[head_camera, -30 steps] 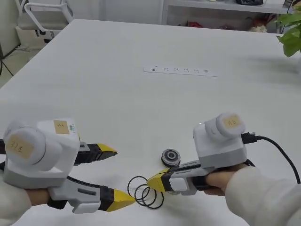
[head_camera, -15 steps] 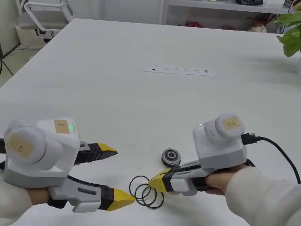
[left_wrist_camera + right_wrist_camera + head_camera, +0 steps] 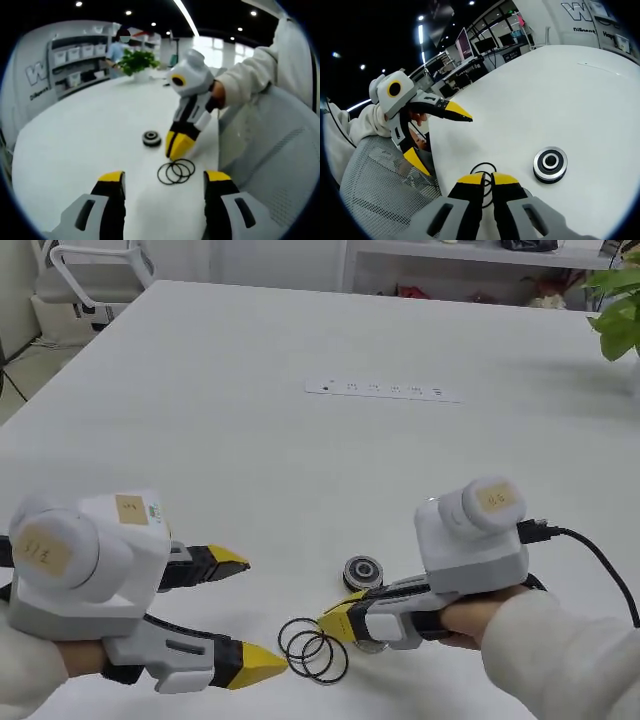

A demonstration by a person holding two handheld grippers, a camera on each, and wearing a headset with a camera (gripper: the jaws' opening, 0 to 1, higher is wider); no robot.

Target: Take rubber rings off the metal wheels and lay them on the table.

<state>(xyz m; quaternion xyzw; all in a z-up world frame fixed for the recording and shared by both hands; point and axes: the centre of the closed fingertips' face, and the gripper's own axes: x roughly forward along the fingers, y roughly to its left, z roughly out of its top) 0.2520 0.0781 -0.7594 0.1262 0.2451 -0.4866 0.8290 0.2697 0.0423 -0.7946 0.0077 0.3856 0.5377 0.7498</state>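
Observation:
Three thin black rubber rings (image 3: pixel 311 649) lie overlapping on the white table (image 3: pixel 300 470), also in the left gripper view (image 3: pixel 176 171). A small metal wheel (image 3: pixel 363 572) lies flat just beyond them, with no ring visible around it (image 3: pixel 550 163). My right gripper (image 3: pixel 331 624) is shut, its yellow tips just above the right edge of the rings (image 3: pixel 487 179). My left gripper (image 3: pixel 258 611) stands open to the left of the rings, nothing between its jaws (image 3: pixel 165 177). The right gripper's tips hide part of the rings (image 3: pixel 481 167).
A white power strip (image 3: pixel 383 390) lies across the middle of the table. A black cable (image 3: pixel 595 555) trails from the right gripper. A green plant (image 3: pixel 615 310) stands at the far right, a white chair (image 3: pixel 95 265) at the far left.
My right gripper has drawn slightly to the right, away from the rings. The rings, the wheel and the left gripper have stayed put.

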